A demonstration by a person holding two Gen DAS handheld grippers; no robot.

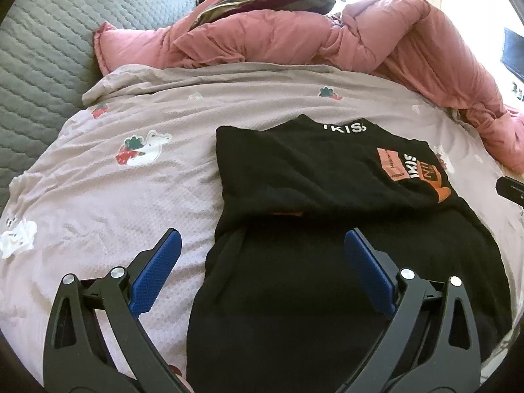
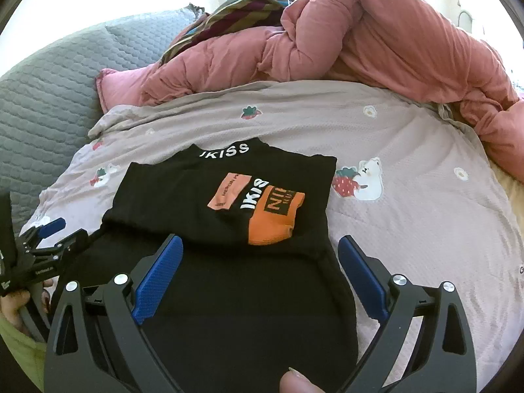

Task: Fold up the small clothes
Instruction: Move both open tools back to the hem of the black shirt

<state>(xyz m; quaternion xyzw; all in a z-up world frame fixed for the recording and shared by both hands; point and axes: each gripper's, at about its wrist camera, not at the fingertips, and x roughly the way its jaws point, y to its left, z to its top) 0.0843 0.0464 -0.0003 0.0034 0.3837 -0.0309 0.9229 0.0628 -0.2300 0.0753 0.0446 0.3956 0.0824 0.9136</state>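
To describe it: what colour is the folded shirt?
Black shirt with orange and pink print; clearest in right wrist view.

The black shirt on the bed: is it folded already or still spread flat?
Partly folded. The black shirt has its printed top doubled back over the lower part, and both sides look tucked in.

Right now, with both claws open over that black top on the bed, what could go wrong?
The black top lies on a soft, wrinkled bedspread, so when the open right gripper or the left gripper pinches, it may catch the sheet too. The half already folded over could slide askew when lifted. The pink duvet heaped behind leaves limited room for laying it out.
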